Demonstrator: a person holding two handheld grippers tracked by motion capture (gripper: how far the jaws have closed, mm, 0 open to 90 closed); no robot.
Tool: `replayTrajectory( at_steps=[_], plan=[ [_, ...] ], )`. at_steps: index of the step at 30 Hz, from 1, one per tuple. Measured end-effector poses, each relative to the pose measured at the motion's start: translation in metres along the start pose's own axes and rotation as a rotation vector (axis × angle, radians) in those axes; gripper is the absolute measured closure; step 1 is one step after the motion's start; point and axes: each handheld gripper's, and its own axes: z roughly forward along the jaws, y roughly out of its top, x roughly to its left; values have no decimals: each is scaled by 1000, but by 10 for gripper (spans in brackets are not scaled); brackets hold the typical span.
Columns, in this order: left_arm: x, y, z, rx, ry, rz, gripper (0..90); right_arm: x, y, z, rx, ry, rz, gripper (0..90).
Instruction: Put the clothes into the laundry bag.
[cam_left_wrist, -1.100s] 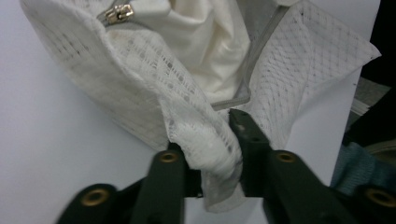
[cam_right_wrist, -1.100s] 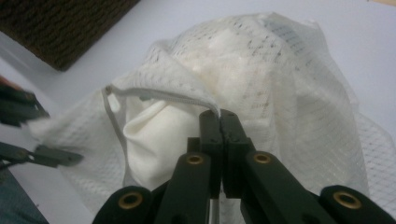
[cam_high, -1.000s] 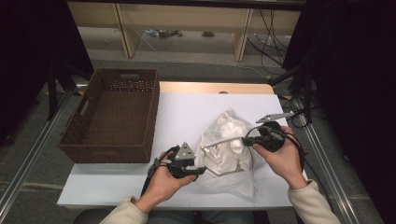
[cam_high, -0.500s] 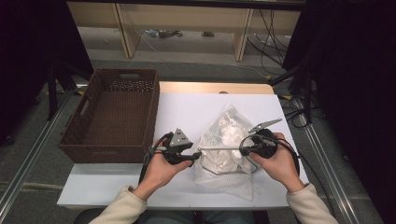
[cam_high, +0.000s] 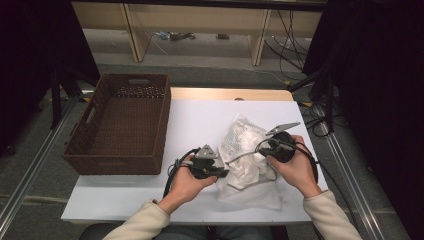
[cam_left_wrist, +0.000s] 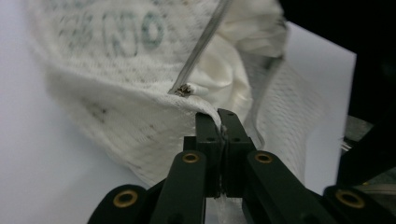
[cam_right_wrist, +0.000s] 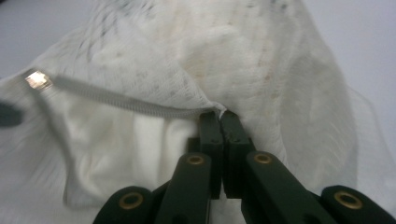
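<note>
- one mesh bag (cam_high: 247, 160), white, with one zipper (cam_right_wrist: 121, 103)
- one brown basket (cam_high: 117, 131)
- one table (cam_high: 200, 120)
- two grippers: left (cam_high: 222, 172), right (cam_high: 260, 150)

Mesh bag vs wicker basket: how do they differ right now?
The mesh bag is white, soft and crumpled; the wicker basket is dark brown, rigid and rectangular. The bag holds white cloth and both claws, left and right, pinch it; the basket stands empty and untouched. Both rest on the table.
</note>
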Motion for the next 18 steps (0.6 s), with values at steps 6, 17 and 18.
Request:
replayTrajectory(
  at_steps=[6,17,18],
  plan=[
    [-2,-5,-3,0,56,12,829,-6,-7,-1,-23,-1,31,897],
    [0,-22,-39,-9,91,-18,536,9,-7,-53,-138,108,121,720],
    [-1,-23,-41,-13,104,-22,522,14,-6,-55,-164,135,111,717]
  ],
)
